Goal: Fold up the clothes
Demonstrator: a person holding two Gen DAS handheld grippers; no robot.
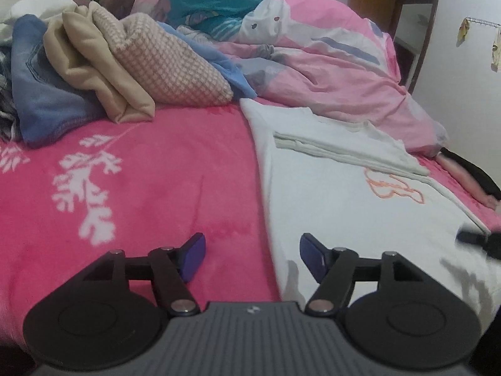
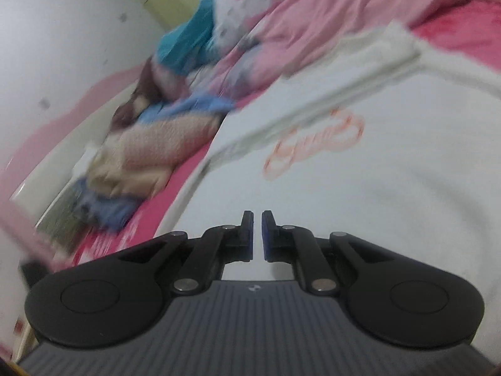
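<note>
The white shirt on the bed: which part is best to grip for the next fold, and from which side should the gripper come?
Probably the long left edge of the white shirt, where it meets the pink blanket. That edge lies flat, bare and straight, right ahead of the open left gripper. Come in low from the blanket side, so one finger can slide under the hem. The folded sleeve already lies across the top.

Hot-pink blanket [image 1: 162,188] with white leaf pattern covers bed. Rumpled pale-pink duvet [image 1: 328,72] with white and blue patches heaped along far side. Wooden door [image 1: 369,3] in far corner. White wall [image 1: 469,72] on right, small items hanging from rail [image 1: 482,21].
</note>
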